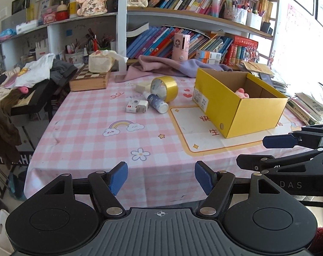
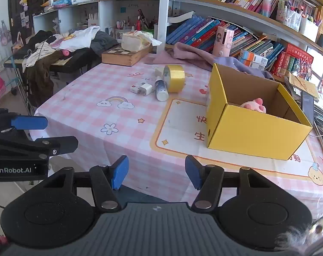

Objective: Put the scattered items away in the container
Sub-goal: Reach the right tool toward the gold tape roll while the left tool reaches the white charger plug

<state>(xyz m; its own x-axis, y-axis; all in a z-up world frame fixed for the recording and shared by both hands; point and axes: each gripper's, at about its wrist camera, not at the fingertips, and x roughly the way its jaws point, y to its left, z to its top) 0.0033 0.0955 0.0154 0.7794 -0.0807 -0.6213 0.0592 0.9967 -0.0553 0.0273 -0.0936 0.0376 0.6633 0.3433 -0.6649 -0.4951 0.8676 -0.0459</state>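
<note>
Hovering at the table's [image 1: 86, 140] near edge, we hold both grippers, left [image 1: 161, 178] and right [image 2: 156, 172], spread and empty; yellow box [image 2: 253, 134] right, tape roll [image 2: 176, 78] far.

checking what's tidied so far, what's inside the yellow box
One pink plush toy lies inside the yellow box. The near wall hides most of the floor, so anything lying low there cannot be seen.

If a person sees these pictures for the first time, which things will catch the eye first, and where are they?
The open yellow cardboard box stands on the right of the pink checked tablecloth, with a pink plush toy inside. Behind and left of it, a shiny gold roll of tape stands on edge among small scattered items, a white bottle lying beside it. In front, both grippers, left gripper and right gripper, hold nothing between their blue fingers.
</note>
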